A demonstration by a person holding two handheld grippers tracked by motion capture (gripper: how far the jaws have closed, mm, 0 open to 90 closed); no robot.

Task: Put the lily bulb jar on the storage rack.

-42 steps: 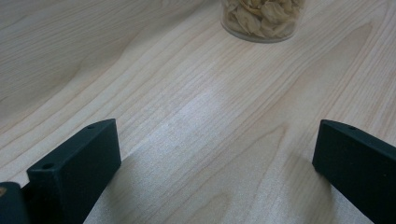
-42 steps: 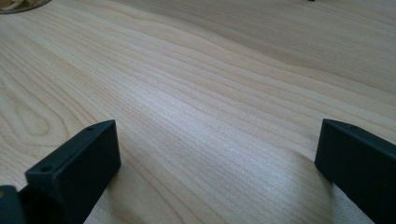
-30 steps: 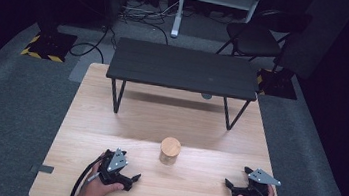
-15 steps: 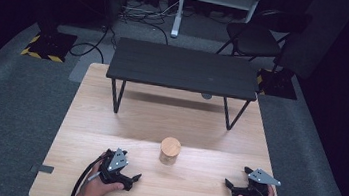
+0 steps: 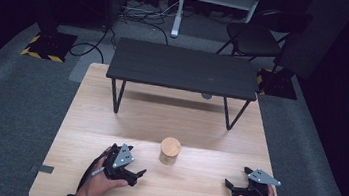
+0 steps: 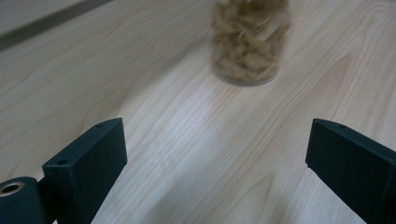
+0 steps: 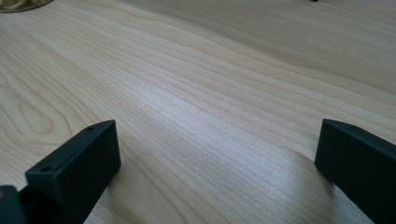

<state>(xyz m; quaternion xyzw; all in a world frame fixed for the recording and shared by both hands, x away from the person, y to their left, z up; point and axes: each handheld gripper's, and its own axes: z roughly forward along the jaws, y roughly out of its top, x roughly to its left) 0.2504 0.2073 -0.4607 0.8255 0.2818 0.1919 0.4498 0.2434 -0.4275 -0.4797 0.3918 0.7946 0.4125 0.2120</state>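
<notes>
Currently we have both tools resting on the wooden table [image 5: 84, 117], near edge. Left gripper [image 5: 139, 173] jaws wide apart, aimed at the cork-lidded glass jar [image 5: 170, 151] just right of it. Right gripper [image 5: 230, 185] jaws also apart, well right of the jar.

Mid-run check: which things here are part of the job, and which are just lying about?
Part of the job:
- jar with wooden lid, mid-table, untouched
- left gripper, open, nearest the jar
- right gripper, open

Just lying about:
- black bench at the table's far end
- chair on the floor beyond
</notes>
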